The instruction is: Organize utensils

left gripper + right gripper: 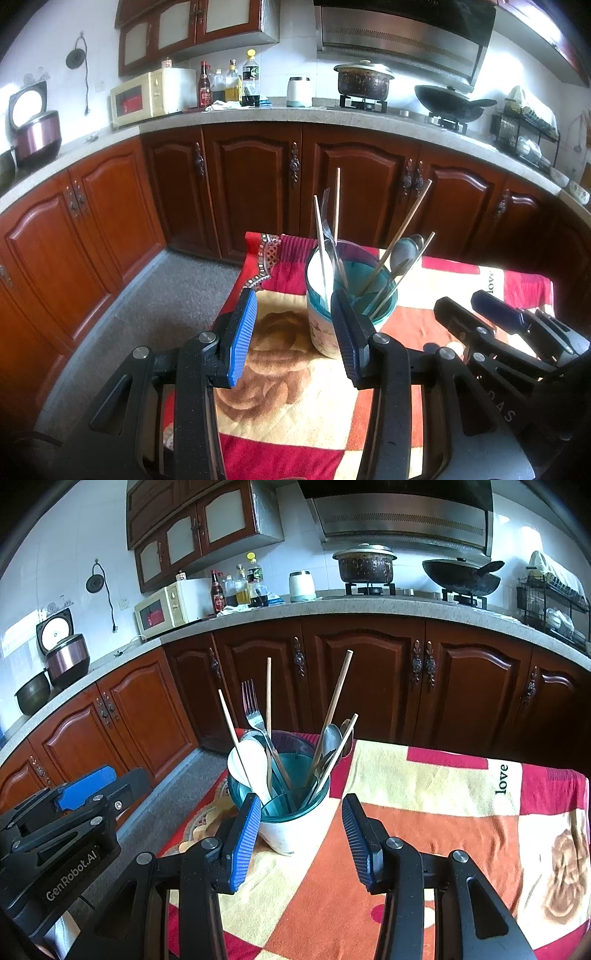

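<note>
Utensils stand in a white cup with a teal rim [291, 827] on the quilt-covered table [424, 812]: wooden chopsticks [268, 716], a steel fork [253, 709], metal spoons [330, 738], a white ladle [251, 764]. Left gripper [295, 332] and right gripper [299, 834] both hover before it, blue-padded fingers [242, 843] parted, holding nothing.

Just ahead of the right gripper [301, 834], whose fingers [242, 843] stand apart and empty, a utensil holder [291, 823] carries chopsticks [268, 716], a fork [253, 709] and spoons [330, 738].
</note>
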`<act>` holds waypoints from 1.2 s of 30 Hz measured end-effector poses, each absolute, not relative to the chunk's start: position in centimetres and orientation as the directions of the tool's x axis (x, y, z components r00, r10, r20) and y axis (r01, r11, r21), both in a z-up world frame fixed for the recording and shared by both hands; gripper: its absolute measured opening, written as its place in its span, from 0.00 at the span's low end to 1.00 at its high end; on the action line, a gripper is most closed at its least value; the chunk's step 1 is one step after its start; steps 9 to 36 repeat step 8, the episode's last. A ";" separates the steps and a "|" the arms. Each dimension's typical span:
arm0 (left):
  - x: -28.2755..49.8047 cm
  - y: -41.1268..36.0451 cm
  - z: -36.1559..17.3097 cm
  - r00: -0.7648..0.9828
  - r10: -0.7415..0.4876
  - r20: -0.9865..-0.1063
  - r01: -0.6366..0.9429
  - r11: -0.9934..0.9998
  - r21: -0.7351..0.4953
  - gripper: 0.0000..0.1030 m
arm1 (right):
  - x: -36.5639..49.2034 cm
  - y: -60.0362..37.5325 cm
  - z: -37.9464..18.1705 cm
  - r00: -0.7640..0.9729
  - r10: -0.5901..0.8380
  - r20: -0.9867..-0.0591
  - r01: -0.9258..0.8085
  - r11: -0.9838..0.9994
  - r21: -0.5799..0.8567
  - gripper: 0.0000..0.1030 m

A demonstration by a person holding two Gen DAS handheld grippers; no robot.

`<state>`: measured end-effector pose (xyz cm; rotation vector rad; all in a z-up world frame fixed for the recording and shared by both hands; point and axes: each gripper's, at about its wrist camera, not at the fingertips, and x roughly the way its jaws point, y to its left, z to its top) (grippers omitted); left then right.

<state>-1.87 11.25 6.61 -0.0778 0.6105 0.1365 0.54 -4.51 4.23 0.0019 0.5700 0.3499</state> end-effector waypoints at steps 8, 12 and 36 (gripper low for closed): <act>-1.3 10.9 5.8 0.813 0.075 -0.578 -0.113 0.993 -0.030 0.40 | 1.4 -5.4 3.1 0.775 0.326 -0.541 -0.312 0.942 0.121 0.43; -1.3 10.9 5.8 0.813 0.075 -0.578 -0.113 0.993 -0.030 0.40 | 1.4 -5.4 3.1 0.775 0.326 -0.541 -0.312 0.942 0.121 0.43; -1.3 10.9 5.8 0.813 0.075 -0.578 -0.113 0.993 -0.030 0.40 | 1.4 -5.4 3.1 0.775 0.326 -0.541 -0.312 0.942 0.121 0.43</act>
